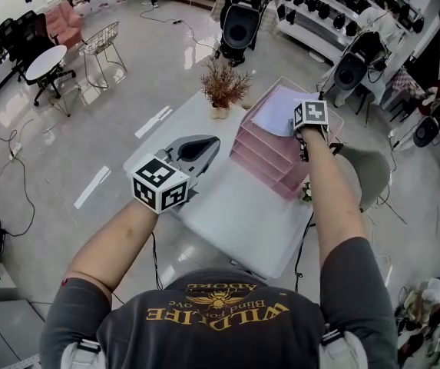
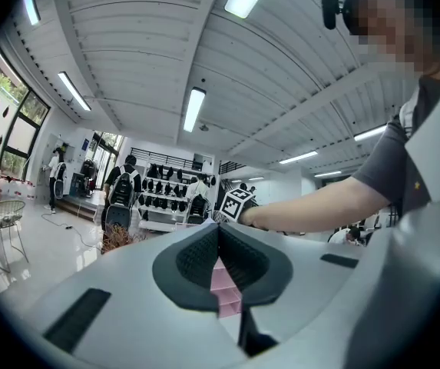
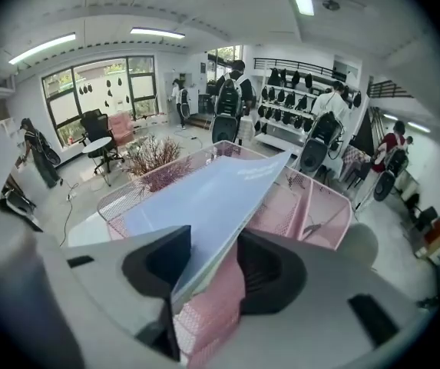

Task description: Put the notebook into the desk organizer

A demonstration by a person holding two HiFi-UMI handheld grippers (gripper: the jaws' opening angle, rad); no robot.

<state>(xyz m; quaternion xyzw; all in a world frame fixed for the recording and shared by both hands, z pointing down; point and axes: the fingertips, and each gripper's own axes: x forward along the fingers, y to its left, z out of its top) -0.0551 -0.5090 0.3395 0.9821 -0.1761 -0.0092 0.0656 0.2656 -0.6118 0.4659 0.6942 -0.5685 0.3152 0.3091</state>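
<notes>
Now notebook (image 3: 212,191) lies loose in R hand-held gripper (image 3: 213,246), over organizer (image 3: 312,206).

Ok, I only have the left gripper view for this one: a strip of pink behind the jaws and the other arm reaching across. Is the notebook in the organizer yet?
Observer: Not fully. In the right gripper view the notebook lies tilted over the top tray of the pink organizer, with its near edge between the jaws of the right gripper.
Operator: Is it clamped?
Observer: No. Those jaws stand apart, and pink mesh shows between the notebook and one jaw.
Operator: Is anything else on the table?
Observer: The head view shows a small pot of dried twigs beside the organizer on the white table.
</notes>
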